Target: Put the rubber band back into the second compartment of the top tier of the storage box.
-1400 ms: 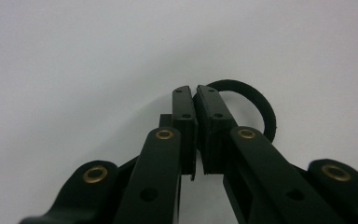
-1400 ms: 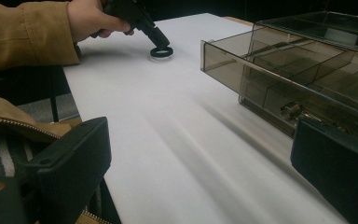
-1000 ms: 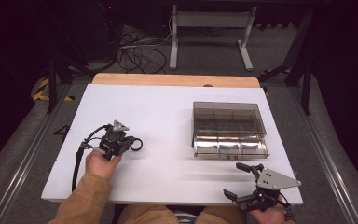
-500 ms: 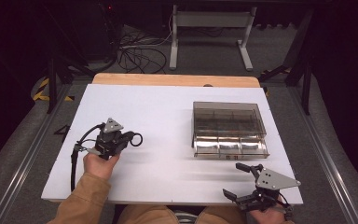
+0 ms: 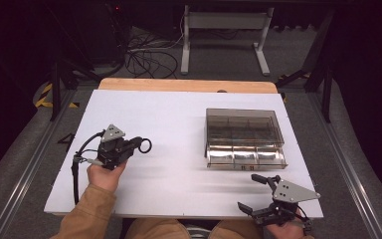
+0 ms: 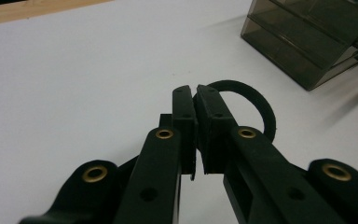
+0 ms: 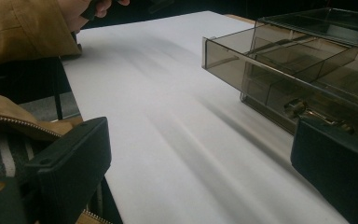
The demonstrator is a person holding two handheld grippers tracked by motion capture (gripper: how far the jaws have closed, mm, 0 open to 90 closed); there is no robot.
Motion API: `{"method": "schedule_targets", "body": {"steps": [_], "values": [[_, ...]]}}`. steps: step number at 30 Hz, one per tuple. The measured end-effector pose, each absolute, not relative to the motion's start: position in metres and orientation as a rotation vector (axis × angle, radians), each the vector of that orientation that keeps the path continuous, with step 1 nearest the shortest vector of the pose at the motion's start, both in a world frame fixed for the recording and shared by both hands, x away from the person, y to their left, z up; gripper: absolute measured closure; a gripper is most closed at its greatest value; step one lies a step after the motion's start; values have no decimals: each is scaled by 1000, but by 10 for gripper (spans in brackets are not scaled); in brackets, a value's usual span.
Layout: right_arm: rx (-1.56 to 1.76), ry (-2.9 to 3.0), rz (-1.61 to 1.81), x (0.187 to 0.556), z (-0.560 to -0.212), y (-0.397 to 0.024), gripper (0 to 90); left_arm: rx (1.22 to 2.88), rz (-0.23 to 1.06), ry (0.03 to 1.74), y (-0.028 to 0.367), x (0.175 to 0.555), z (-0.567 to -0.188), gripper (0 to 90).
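Note:
A black ring point(image 5: 145, 145) is pinched at its rim by my left gripper point(image 5: 137, 145), which hovers a little above the white table point(image 5: 179, 119) at the left. In the left gripper view the jaws are shut on the ring point(image 6: 256, 100), whose loop sticks out behind and to the right of my gripper point(image 6: 196, 95). My right gripper point(image 5: 249, 192) rests at the table's near right edge, open with nothing between its jaws. A smoky clear drawer box point(image 5: 243, 134) stands just beyond it, its drawer pulled out toward me.
In the right gripper view the pulled-out drawer point(image 7: 307, 70) lies close ahead of the right jaw, with bare table between my open gripper point(image 7: 200, 158) and it. A tan sleeve point(image 7: 23, 28) shows at the left. A wooden strip point(image 5: 189, 85) borders the far edge.
My left gripper has lifted slightly off the table with the ring still in its jaws. The right gripper has stayed where it was.

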State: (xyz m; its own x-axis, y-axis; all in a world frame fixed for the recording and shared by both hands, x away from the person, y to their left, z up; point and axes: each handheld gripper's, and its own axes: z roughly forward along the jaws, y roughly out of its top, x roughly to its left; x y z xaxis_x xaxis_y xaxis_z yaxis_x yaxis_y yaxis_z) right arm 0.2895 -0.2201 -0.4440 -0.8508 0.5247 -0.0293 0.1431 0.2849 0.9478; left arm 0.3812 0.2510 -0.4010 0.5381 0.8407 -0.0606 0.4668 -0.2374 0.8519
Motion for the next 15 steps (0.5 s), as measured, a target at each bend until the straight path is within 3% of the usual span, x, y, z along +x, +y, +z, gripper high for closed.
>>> {"method": "schedule_targets", "body": {"steps": [15], "values": [[602, 2229, 1587, 290, -444, -219, 57, 1847, 546, 1016, 249, 375, -397, 859]]}}
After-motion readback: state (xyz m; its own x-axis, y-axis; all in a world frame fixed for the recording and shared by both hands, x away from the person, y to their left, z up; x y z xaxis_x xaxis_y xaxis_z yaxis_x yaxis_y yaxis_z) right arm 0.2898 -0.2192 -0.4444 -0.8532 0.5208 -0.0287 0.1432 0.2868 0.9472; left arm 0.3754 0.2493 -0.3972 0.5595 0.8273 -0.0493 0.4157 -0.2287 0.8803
